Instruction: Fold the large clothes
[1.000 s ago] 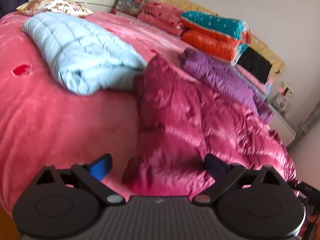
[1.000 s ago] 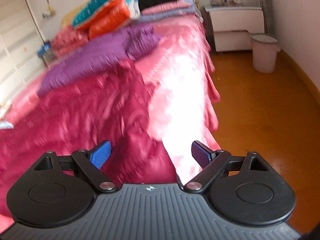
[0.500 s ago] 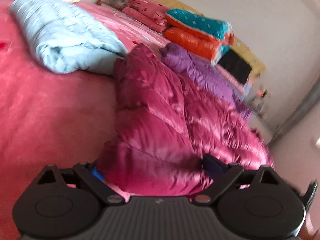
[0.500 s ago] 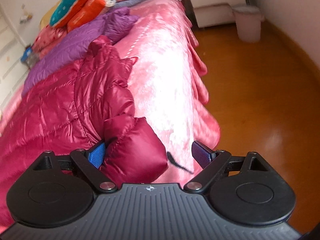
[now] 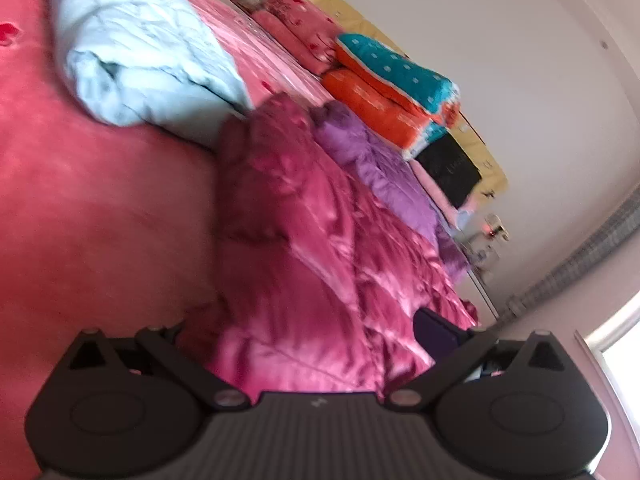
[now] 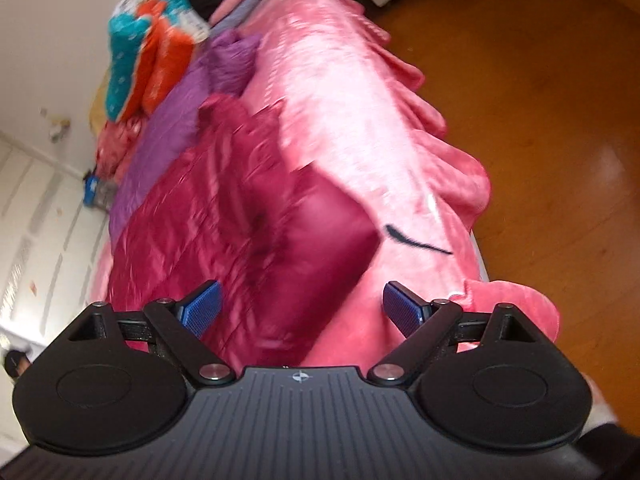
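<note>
Lying rumpled on the bed (image 6: 360, 92), the crimson puffer jacket (image 5: 304, 248) is shining, w/ bare floor (image 6: 540, 112) beside. Both hand-held grippers are gaping wide: the left hand-held gripper (image 5: 304, 332), jaws just opening further, is straddling the hem; the right hand-held gripper (image 6: 300, 308) is pinching nothing.

Bed (image 5: 92, 208): covered by a pink plush blanket (image 6: 352, 92), which is draped over the edge toward the wooden floor (image 6: 560, 92).
Near end: a crimson puffer coat (image 5: 320, 264) is spread on the blanket.
Beyond it: a purple coat (image 5: 380, 168) is laid touching the crimson one.
Left side: a pale blue coat (image 5: 136, 52) is seen folded, just beside the crimson coat.
Head end: orange and teal quilts (image 5: 392, 92) are stacked, with pink pillows (image 5: 300, 28) beside them.
</note>
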Demonstrator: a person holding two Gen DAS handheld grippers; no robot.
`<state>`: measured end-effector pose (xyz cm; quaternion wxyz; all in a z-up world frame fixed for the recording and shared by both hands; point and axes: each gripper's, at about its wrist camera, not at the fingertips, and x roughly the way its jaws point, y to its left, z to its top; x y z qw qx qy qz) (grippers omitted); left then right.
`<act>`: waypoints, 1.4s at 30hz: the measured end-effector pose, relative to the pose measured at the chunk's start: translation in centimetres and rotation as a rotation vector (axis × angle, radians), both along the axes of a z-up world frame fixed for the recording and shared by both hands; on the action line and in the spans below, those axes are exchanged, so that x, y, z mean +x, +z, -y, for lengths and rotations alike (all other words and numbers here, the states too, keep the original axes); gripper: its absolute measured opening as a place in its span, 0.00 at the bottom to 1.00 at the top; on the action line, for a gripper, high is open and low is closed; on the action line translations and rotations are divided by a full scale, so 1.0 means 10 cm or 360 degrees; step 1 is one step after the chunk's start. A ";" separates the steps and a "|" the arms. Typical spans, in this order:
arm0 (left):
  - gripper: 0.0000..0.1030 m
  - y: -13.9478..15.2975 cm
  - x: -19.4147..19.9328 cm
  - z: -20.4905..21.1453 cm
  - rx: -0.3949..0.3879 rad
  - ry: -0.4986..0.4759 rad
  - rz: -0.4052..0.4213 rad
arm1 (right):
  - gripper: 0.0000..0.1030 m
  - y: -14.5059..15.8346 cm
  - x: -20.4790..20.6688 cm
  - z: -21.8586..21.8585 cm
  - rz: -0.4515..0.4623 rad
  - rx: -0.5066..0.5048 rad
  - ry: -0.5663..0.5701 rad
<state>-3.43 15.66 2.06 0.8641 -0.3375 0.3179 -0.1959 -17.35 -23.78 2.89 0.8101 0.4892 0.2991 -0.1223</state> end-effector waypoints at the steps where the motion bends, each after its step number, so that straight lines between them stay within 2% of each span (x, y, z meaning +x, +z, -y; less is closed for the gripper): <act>1: 0.99 0.01 0.00 0.05 0.0005 -0.0041 0.0010 | 1.00 0.03 0.04 -0.05 -0.0008 -0.0038 0.0023; 4: 0.99 0.05 -0.02 0.13 -0.0002 -0.0150 0.0048 | 1.00 0.09 0.12 -0.20 -0.0037 -0.0145 0.0054; 6: 0.99 0.06 -0.03 0.11 -0.0004 -0.0171 0.0050 | 1.00 0.11 0.15 -0.24 -0.0051 -0.0197 0.0058; 9: 0.99 0.03 -0.02 -0.03 -0.0017 -0.0118 0.0014 | 1.00 0.14 0.18 -0.30 -0.0058 -0.0229 0.0049; 12: 0.99 -0.01 0.02 -0.23 -0.0106 -0.0020 -0.0020 | 1.00 0.12 0.21 -0.32 -0.0060 -0.0202 0.0037; 16: 0.99 -0.05 0.05 -0.29 -0.0190 0.0005 -0.0046 | 1.00 0.04 0.16 -0.22 -0.0027 -0.0107 -0.0018; 22: 0.99 -0.03 0.06 -0.12 -0.0077 -0.0035 -0.0041 | 1.00 -0.01 -0.04 -0.12 0.0069 0.0082 -0.0099; 25: 0.99 -0.04 0.10 -0.12 -0.0090 -0.0028 -0.0050 | 1.00 -0.05 -0.10 -0.09 0.0099 0.0141 -0.0112; 31: 0.99 -0.07 0.22 -0.32 -0.0299 0.0059 -0.0098 | 1.00 -0.04 -0.07 -0.01 0.0139 0.0168 -0.0103; 37: 0.99 -0.08 0.43 -0.45 -0.0405 0.0101 -0.0122 | 1.00 -0.07 -0.03 0.19 0.0220 0.0229 -0.0149; 42: 0.99 -0.11 0.61 -0.49 -0.0489 0.0028 -0.0202 | 1.00 -0.22 0.07 0.41 0.0293 0.0411 -0.0118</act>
